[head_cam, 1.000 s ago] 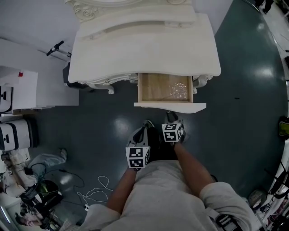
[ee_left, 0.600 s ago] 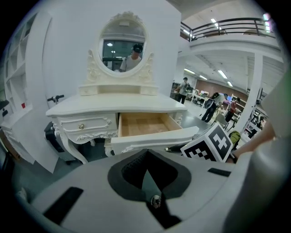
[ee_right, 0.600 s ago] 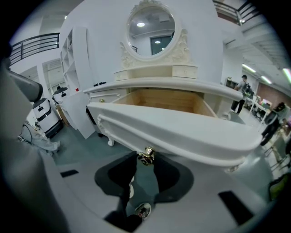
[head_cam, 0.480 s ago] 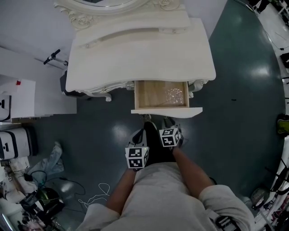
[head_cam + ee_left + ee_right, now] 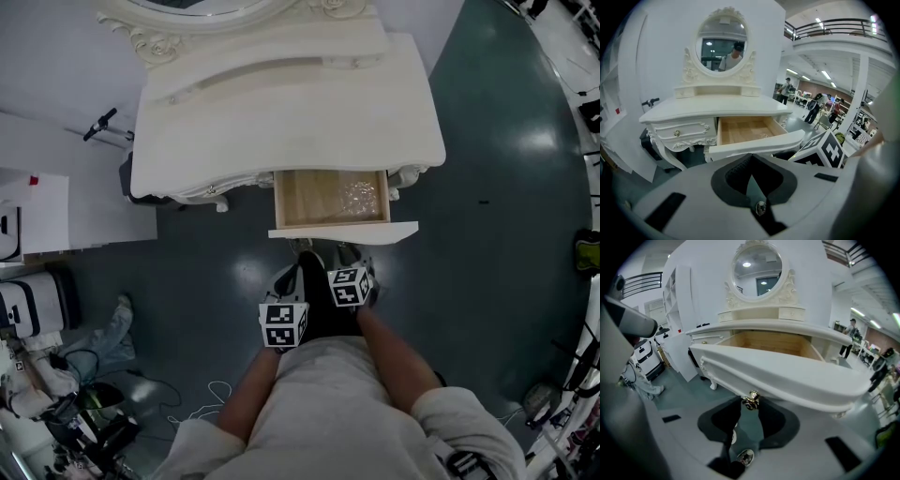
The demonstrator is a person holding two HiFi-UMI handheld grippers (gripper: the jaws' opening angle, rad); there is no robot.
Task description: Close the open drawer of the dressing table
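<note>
In the head view the open drawer (image 5: 342, 231) juts from under the dressing table's counter (image 5: 281, 103), directly beyond both sets of fingers. The right gripper (image 5: 349, 247) tucks under its front panel and the left gripper (image 5: 302, 259) sits just short of it. The overhanging panel hides the handle, and a clear crinkled thing (image 5: 359, 197) inside is too glary to identify. In the left gripper view those fingers (image 5: 740, 161) meet at the tips and hold nothing. The drawer lies ahead and apart, with the right gripper's marker cube (image 5: 825, 150) beside them. In the right gripper view the fingers (image 5: 765, 420) stand partly apart and appear to pinch the small brass knob (image 5: 750, 401) at their tips. The drawer looks stiff, light and nearly empty. The knob is likely smooth and slippery, so a central push on the panel seems safer. The runners and the drawer's back end are out of sight.
</note>
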